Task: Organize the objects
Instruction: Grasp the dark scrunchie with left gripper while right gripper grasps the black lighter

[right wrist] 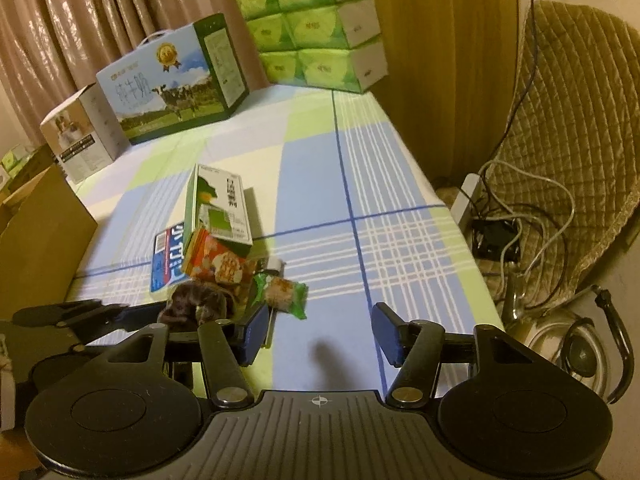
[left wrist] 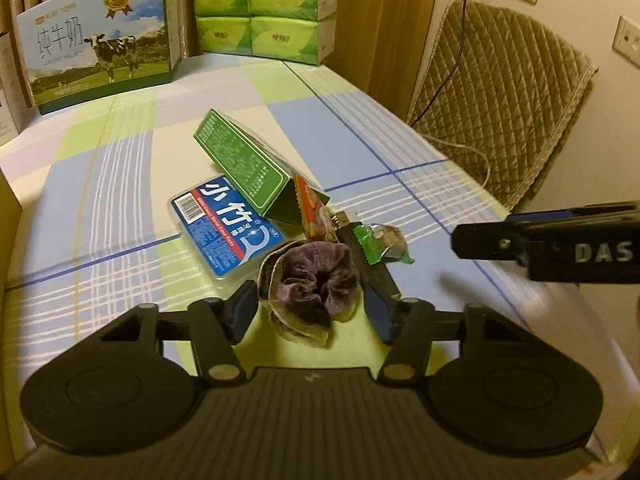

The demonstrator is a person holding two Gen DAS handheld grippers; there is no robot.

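Plaid-covered tabletop (left wrist: 360,128), milk carton box (left wrist: 96,36) and tissue packs (left wrist: 264,8) along far edge. Mid-table heap — purple scrunchie (left wrist: 316,280) nearest. Left gripper (left wrist: 312,308) fingers straddle scrunchie, not visibly pressing. Right gripper (right wrist: 320,336) fingers apart, nothing between — green snack packet (right wrist: 282,292) just beyond.

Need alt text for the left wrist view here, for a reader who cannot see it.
The left gripper straddles a purple scrunchie on a checked tablecloth, its blue pads at either side, contact unclear. Just beyond lie a blue floss pack, a tilted green box and snack packets. The right gripper enters from the right.
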